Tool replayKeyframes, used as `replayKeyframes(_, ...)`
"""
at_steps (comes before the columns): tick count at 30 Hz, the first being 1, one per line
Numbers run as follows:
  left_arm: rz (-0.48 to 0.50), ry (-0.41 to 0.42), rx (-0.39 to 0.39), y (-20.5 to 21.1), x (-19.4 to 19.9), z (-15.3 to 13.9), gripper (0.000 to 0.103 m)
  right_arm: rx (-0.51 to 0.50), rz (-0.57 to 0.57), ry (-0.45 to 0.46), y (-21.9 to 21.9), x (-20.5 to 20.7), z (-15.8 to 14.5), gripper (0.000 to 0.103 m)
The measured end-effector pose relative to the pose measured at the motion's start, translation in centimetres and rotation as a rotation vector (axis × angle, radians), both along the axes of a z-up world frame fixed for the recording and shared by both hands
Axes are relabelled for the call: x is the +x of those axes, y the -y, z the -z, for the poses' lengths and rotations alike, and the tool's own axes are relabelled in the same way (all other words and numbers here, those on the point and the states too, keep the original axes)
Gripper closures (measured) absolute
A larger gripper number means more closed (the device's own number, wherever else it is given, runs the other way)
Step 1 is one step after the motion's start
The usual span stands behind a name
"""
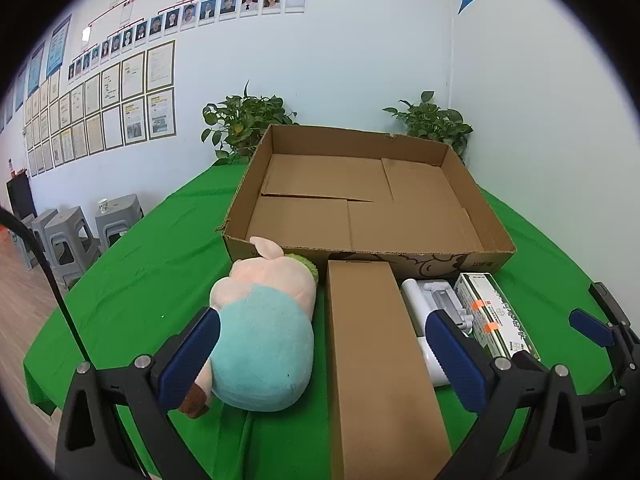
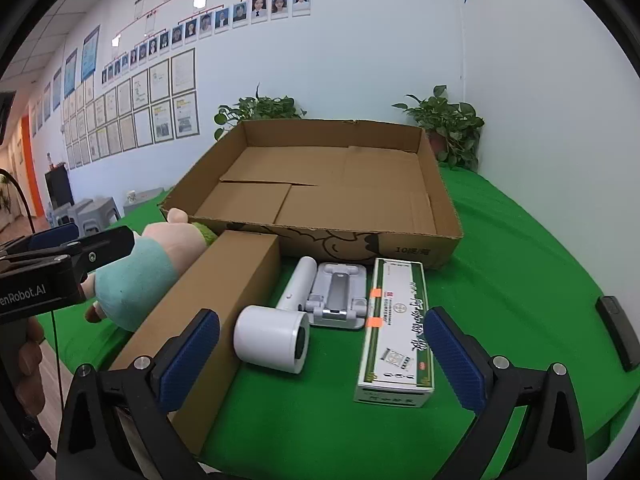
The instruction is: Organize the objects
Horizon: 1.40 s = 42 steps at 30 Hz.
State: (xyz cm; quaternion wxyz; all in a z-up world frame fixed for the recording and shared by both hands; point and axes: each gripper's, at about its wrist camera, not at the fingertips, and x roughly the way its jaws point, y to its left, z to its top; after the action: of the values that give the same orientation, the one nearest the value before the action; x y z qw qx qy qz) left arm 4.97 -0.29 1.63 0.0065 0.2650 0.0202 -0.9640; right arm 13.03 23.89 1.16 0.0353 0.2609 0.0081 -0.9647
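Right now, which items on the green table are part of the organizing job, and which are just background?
Job items:
- open cardboard tray, nothing in it
- plush pig
- long brown box
- white hair dryer
- white folding stand
- green-and-white medicine box

Just lying about:
- black remote-like bar at the table's right edge
- two potted plants
- grey stools

A green-draped counter (image 2: 520,240) carries an open cardboard tray (image 2: 448,216) toward its far edge. Along the near edge lie a plush toy (image 1: 264,328), a long brown carton (image 1: 376,352), a white handheld device (image 2: 276,332), a folding stand (image 2: 340,296) and a medicine box (image 2: 396,336).
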Motion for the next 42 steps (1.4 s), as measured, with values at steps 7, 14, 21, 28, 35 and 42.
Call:
replayKeyframes(7,-0.03,0.029,-0.025,0.3,-0.2,0.2,0.001,-0.041,0.022,0.054,-1.4,0.0,0.4,0.0)
replayKeyframes(14,-0.019,0.052,-0.047,0.5,-0.5,0.4,0.001,-0.069,0.048,0.072,-1.7,0.0,0.6,0.0)
replayKeyframes(21,0.014,0.051,-0.051,0.5,-1.6,0.5,0.001,-0.085,0.049,0.103,-1.2,-0.5,1.1,0.0)
replayKeyframes(28,0.027,0.065,-0.068,0.5,-2.2,1.0,0.001,-0.064,0.054,0.131,-0.7,-1.6,2.0,0.0)
replayKeyframes(35,0.025,0.072,-0.068,0.6,-2.8,1.3,0.001,-0.091,0.04,0.143,-0.1,-2.4,1.9,0.0)
replayKeyframes(42,0.016,0.089,-0.053,0.8,-3.3,1.6,0.001,-0.079,0.023,0.157,0.1,-3.2,2.3,0.0)
